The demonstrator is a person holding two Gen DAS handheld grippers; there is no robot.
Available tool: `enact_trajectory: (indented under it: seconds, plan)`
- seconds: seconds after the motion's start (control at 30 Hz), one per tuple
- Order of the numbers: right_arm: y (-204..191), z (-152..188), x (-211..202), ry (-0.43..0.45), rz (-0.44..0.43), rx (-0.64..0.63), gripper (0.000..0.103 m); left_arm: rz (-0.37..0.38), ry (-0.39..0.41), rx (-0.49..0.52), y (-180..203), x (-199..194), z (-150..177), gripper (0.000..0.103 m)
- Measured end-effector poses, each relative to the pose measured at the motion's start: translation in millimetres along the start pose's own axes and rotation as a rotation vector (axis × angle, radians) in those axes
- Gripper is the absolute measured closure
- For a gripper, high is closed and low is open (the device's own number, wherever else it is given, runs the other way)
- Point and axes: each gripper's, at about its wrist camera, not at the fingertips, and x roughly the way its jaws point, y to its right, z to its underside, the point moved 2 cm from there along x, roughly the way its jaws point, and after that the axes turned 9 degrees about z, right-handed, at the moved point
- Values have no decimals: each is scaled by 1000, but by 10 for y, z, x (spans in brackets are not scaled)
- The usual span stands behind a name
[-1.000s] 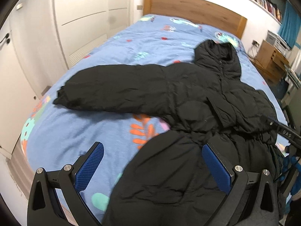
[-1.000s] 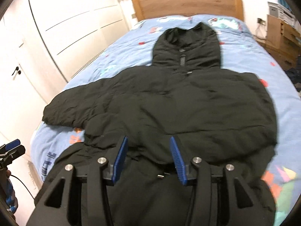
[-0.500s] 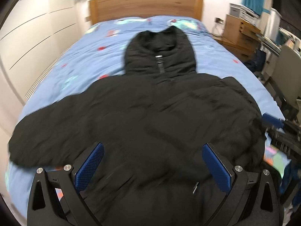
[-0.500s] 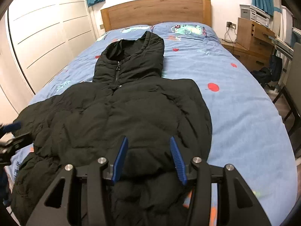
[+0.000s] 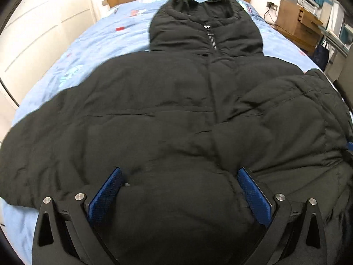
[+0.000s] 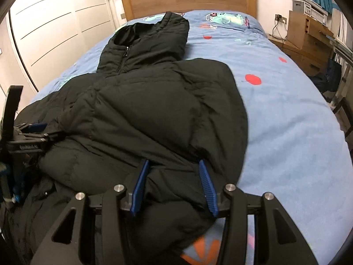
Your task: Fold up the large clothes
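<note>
A black hooded puffer jacket (image 5: 176, 101) lies front up on the blue patterned bed cover (image 6: 286, 110), hood (image 6: 154, 35) toward the headboard. One sleeve (image 5: 286, 101) is folded across its body on the right. My left gripper (image 5: 179, 176) is low over the jacket's lower middle, jaws wide apart, and a bulge of fabric rises between its blue pads (image 5: 106, 194). My right gripper (image 6: 173, 170) stands open at the jacket's lower right edge with fabric between its fingers. The left gripper (image 6: 28, 130) shows at the left edge of the right wrist view.
A wooden headboard (image 6: 189, 0) closes the far end of the bed. White wardrobe doors (image 6: 55, 26) run along the left side. A wooden cabinet (image 6: 308, 35) and clutter stand to the right. Bare cover lies right of the jacket.
Both grippers came down closer to the jacket. The left one swung from the outstretched-sleeve side to the jacket's middle; the right one shifted to its right edge. Neither jaw gap changed.
</note>
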Motion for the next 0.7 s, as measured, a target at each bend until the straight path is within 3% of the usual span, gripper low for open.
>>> enact_trajectory:
  seconds: [0.13,0.33,0.57,0.7]
  plan:
    - [9,23,-116,-6,49,-16,57,-90,-2,17,-101,-138,14,1]
    - [-126,-92,-395,52,42,11,57,2,97,-5,-26,-521,-34,1]
    - [-240,71,-152,-32,29,92,57,4,-23,25,239,-141,192,1]
    - [-258,181,-220,-56,60,82,57,-25,18,56,286,-337,256,1]
